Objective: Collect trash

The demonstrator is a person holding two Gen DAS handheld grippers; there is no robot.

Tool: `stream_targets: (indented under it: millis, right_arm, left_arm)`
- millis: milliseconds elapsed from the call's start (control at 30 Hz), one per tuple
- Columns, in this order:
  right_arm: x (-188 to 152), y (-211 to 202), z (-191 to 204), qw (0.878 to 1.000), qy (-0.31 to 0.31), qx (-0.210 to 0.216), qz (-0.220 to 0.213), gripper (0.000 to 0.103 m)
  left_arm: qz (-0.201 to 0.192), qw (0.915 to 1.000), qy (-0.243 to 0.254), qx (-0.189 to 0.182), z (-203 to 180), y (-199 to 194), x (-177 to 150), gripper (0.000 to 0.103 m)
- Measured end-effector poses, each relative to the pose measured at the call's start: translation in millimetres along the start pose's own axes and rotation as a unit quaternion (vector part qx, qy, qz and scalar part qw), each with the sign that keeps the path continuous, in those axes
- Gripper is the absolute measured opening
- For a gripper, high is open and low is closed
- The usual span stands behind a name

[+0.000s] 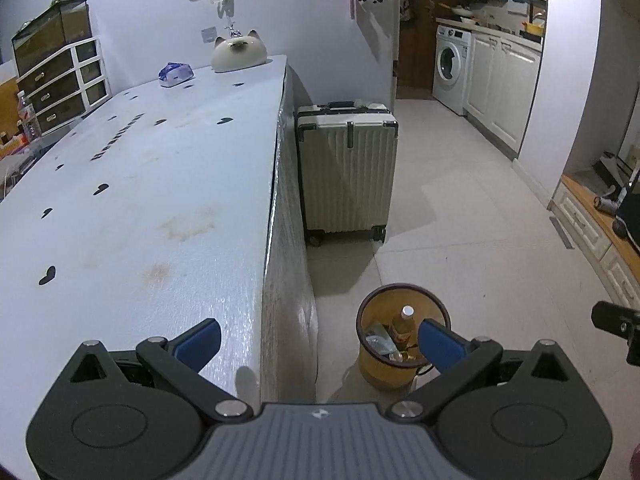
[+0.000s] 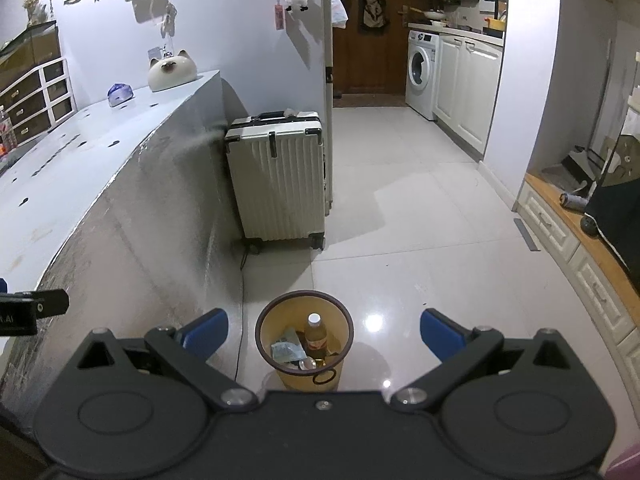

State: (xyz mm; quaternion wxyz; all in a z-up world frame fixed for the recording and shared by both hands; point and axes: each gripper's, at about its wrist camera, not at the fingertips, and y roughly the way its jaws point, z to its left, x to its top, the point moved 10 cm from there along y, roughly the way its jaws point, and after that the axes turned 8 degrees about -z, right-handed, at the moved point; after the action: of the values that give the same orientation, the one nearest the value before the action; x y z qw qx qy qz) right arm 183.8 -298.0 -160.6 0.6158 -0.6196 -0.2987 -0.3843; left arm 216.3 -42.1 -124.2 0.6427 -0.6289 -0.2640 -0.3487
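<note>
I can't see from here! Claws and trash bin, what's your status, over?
Left claw open, empty. Right claw open, empty. Trash bin on floor, bottle and wrappers inside. Nothing blocking it.

A long pale table (image 1: 140, 184) fills the left, with a cat-faced ornament (image 1: 239, 55) and a blue tissue pack (image 1: 175, 74) at its far end. A cream suitcase (image 2: 278, 176) stands upright on the tiled floor just beside the table's far end. Far right, a white washing machine (image 2: 421, 68) sits beside white cabinets (image 2: 468, 84).

Glossy floor tiles (image 2: 400, 216), ribbed suitcase (image 2: 280, 184).
</note>
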Motion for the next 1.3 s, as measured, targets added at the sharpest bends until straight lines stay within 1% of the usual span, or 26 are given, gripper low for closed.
stream_targets:
  millis: [500,1300]
  right_arm:
    - [-5.4,-3.3,9.7,1.0,-0.007,-0.003,0.009,0.103]
    - [-5.0,-2.1,9.1,1.0,-0.005,-0.007,0.01,0.103]
  left_arm:
    - [0.01,0.9999,-0.001,-0.005,-1.4,-5.5,-9.0,0.103]
    - [0.01,0.9999,-0.005,-0.006,2.7,-2.7,-6.8,0.103]
